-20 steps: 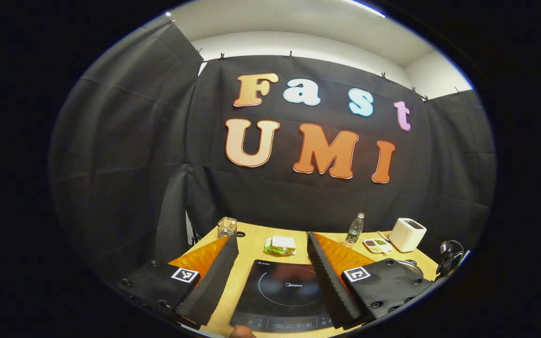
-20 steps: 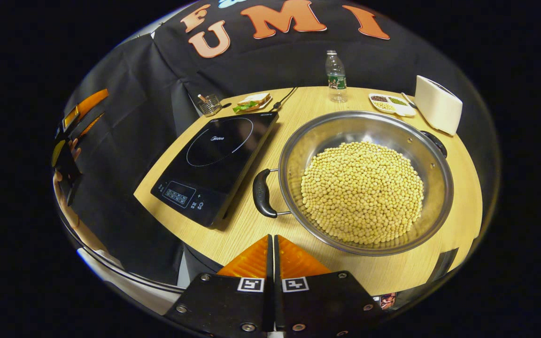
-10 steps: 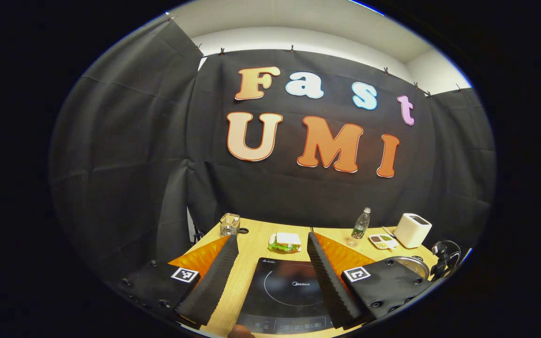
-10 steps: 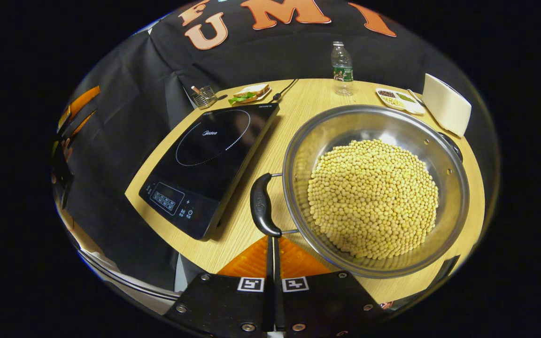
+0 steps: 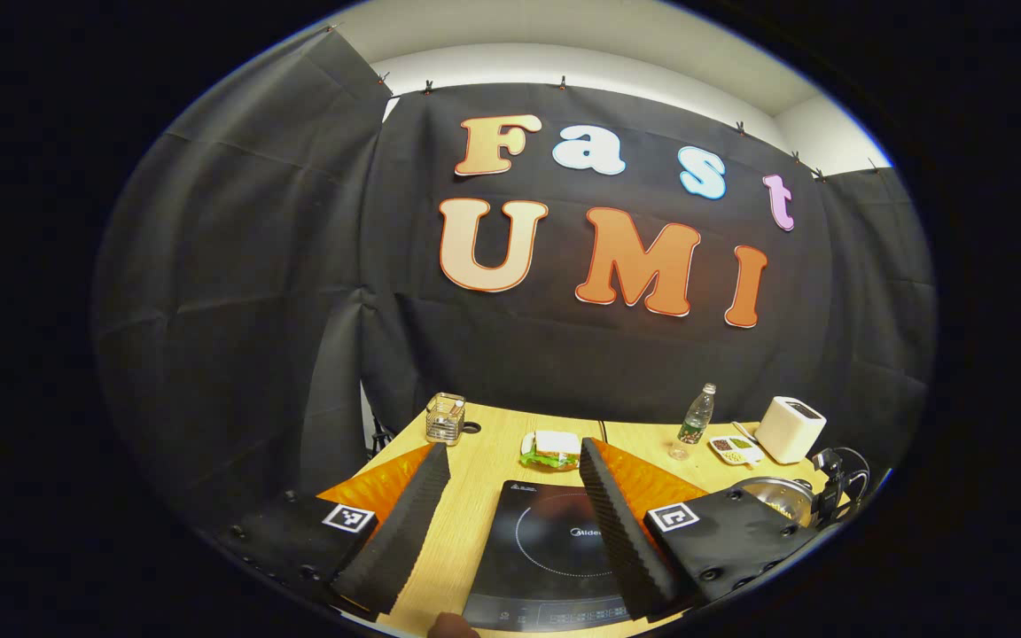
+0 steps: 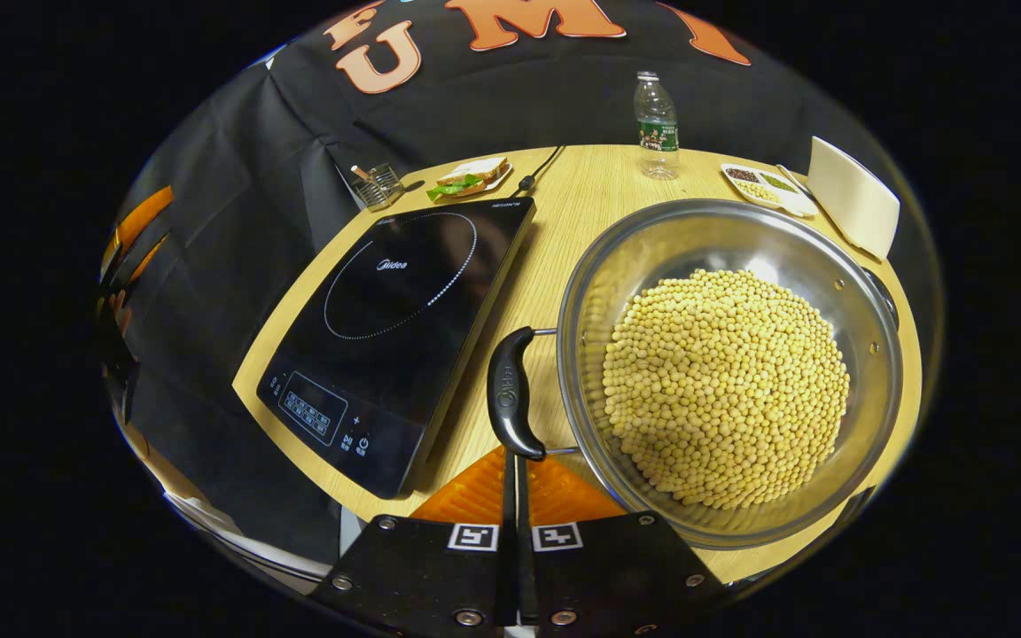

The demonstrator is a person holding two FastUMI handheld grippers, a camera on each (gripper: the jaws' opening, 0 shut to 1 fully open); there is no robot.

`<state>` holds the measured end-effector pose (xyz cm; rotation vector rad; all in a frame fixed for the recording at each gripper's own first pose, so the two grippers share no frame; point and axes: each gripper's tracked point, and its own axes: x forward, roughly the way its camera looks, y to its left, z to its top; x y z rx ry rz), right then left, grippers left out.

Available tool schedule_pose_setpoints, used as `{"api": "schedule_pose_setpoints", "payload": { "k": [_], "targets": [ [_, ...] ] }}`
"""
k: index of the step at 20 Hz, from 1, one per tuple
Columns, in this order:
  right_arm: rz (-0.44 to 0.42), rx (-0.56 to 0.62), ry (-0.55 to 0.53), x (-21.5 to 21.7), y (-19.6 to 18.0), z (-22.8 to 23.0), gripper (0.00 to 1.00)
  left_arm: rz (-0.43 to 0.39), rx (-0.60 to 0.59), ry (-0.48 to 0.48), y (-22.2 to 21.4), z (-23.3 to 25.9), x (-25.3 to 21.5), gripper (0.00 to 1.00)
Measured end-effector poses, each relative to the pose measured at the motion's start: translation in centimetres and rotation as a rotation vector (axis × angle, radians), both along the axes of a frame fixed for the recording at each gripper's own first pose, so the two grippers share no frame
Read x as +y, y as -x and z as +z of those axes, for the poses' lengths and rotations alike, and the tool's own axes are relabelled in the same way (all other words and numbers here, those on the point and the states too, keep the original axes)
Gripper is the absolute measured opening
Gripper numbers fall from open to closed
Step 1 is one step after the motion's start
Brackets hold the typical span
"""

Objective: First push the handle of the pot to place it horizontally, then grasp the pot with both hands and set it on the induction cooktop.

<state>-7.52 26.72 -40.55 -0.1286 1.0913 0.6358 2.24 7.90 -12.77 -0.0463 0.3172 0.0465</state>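
The wooden table [image 6: 581, 190] carries everything here. The biggest thing on it is the steel pot [image 6: 865, 354], wide and shallow, filled with a mound of yellow beans [image 6: 728, 385]. It sits on the bare wood just beside the cooktop [image 6: 395, 310], not on it. The cooktop is a flat black slab with a dotted ring on its glass and a control strip at its near edge. The pot's near handle [image 6: 510, 394], a dark curved grip on two wire arms, points toward the gap between pot and cooktop.

The right gripper [image 6: 515, 474] is at the bottom of the right gripper view, its two fingers pressed flat together with nothing between them. Their tips meet the lower end of the handle; whether they touch it or sit just under it is hard to tell from this angle.

The left gripper [image 5: 510, 496] is held well above the table's near edge with its fingers spread wide, holding nothing, the cooktop showing between them.

Along the far edge stand a white toaster [image 6: 856, 208], a water bottle [image 6: 656, 124], a plate with a sandwich [image 6: 468, 175], a small divided dish [image 6: 763, 184] and a glass cup [image 6: 376, 186].
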Motion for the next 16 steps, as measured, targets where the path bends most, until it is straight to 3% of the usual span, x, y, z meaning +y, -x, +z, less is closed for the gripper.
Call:
{"api": "schedule_pose_setpoints", "payload": {
  "k": [16],
  "targets": [
    [-0.088, -0.002, -0.04, 3.8, -4.0, -0.7, 0.0, -0.024, -0.025, -0.063, 0.3, 0.4, 1.1, 0.97]
  ]
}}
